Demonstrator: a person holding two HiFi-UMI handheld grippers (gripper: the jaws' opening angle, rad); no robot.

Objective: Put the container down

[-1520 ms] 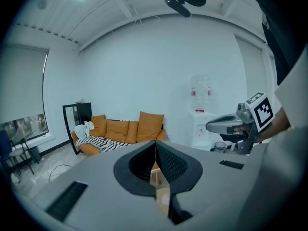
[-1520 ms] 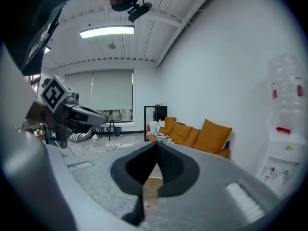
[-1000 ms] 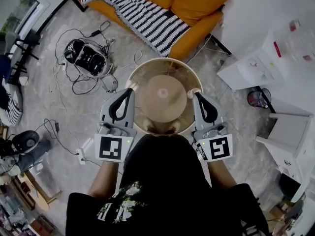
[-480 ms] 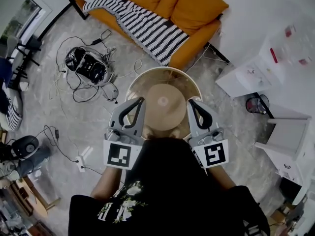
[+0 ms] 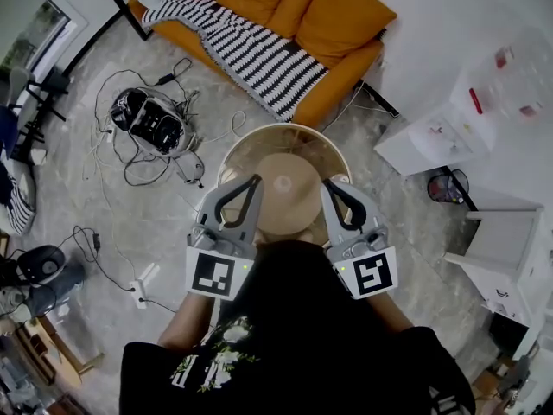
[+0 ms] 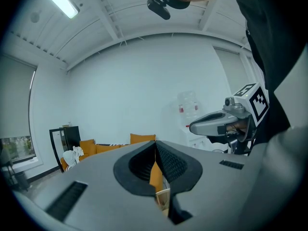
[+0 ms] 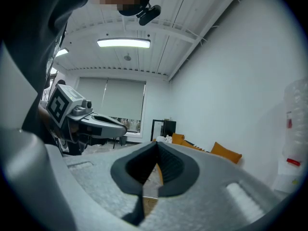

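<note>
The left tongs (image 5: pixel 249 181) and right tongs (image 5: pixel 332 185) each pinch the thin rim of the container (image 5: pixel 285 128), on opposite sides. It seems light, stiff and wide, so both rim holds should stay level.

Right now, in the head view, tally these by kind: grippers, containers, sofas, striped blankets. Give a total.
grippers: 2 (left gripper, right gripper)
container: 1
orange sofa: 1
striped blanket: 1
Total: 5
</note>
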